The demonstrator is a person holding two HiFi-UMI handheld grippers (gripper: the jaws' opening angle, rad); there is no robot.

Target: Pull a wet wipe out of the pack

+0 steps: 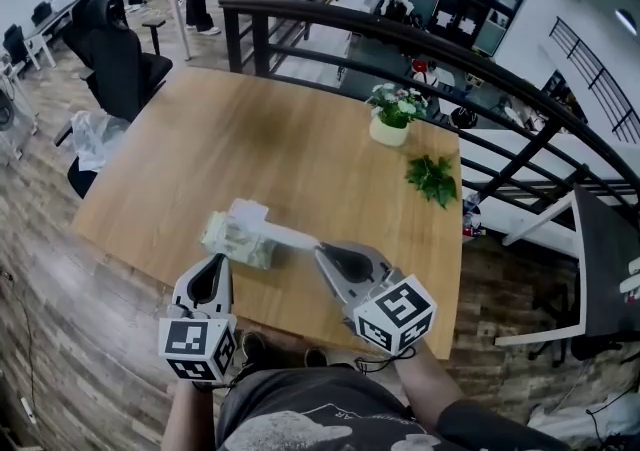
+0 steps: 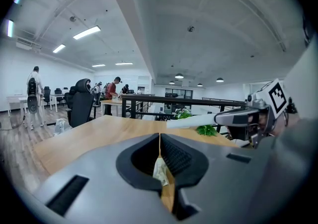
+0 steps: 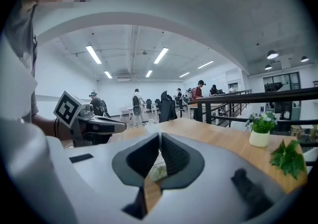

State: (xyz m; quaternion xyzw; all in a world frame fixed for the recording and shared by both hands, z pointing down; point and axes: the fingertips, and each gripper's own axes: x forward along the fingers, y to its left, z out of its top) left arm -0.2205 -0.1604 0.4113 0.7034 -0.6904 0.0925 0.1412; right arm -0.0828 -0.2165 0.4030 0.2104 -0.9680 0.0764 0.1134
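Note:
A pale green wet wipe pack point(image 1: 238, 240) with its white lid point(image 1: 248, 211) flipped up hangs over the near part of the wooden table point(image 1: 260, 139). My left gripper point(image 1: 214, 259) is shut on the pack's near left edge; a pale piece of it shows between the jaws point(image 2: 160, 171). A white wet wipe point(image 1: 290, 235) stretches from the pack's top to my right gripper point(image 1: 320, 249), which is shut on its end. In the left gripper view the wipe point(image 2: 191, 121) runs as a taut strip into the right gripper point(image 2: 218, 117). The right gripper view shows the left gripper point(image 3: 123, 127) close by.
A white pot with flowers point(image 1: 390, 121) and a loose green sprig point(image 1: 432, 179) sit at the table's far right. A dark railing point(image 1: 400, 39) runs behind the table. Black office chairs point(image 1: 115, 59) stand at the left, and people are at desks in the background.

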